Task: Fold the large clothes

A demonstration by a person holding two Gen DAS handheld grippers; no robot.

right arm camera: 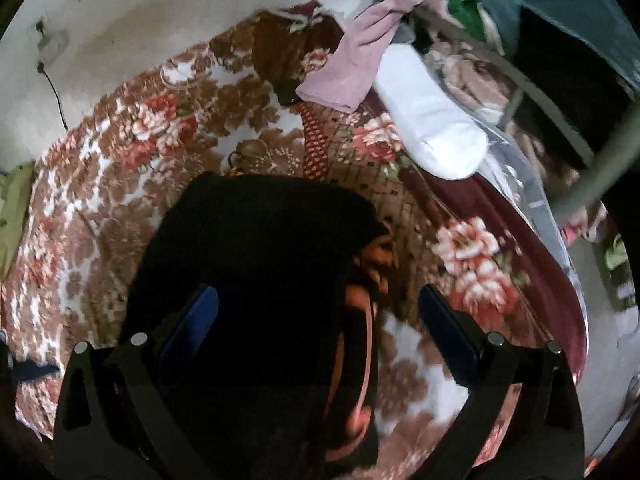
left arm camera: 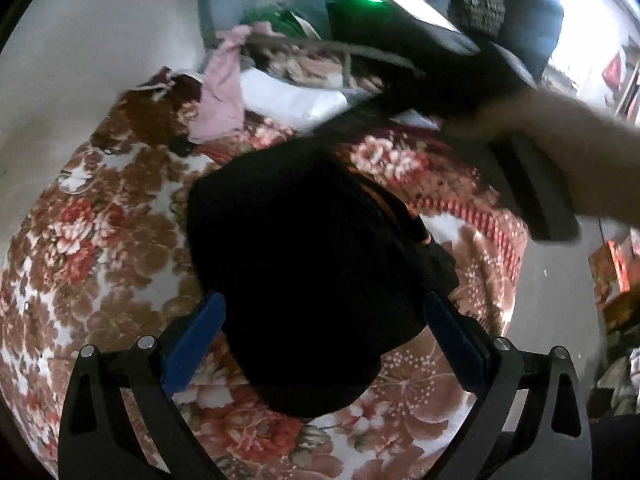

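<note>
The black garment (left arm camera: 304, 280) lay bunched on the blanket (left arm camera: 100, 220), likely soft and limp; best pinched at an edge. Left gripper (left arm camera: 324, 340) and right gripper (right arm camera: 316, 332) both gaped wide above it, holding nothing.

Black garment (left arm camera: 304, 264), orange trim; floral brown-red blanket (left arm camera: 100, 216); pink cloth (right arm camera: 352, 76).

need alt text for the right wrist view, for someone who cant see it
A black garment with orange trim lies on a floral blanket, seen between the open blue fingers of the right gripper. Behind it sit a pink cloth and a white cloth.
</note>
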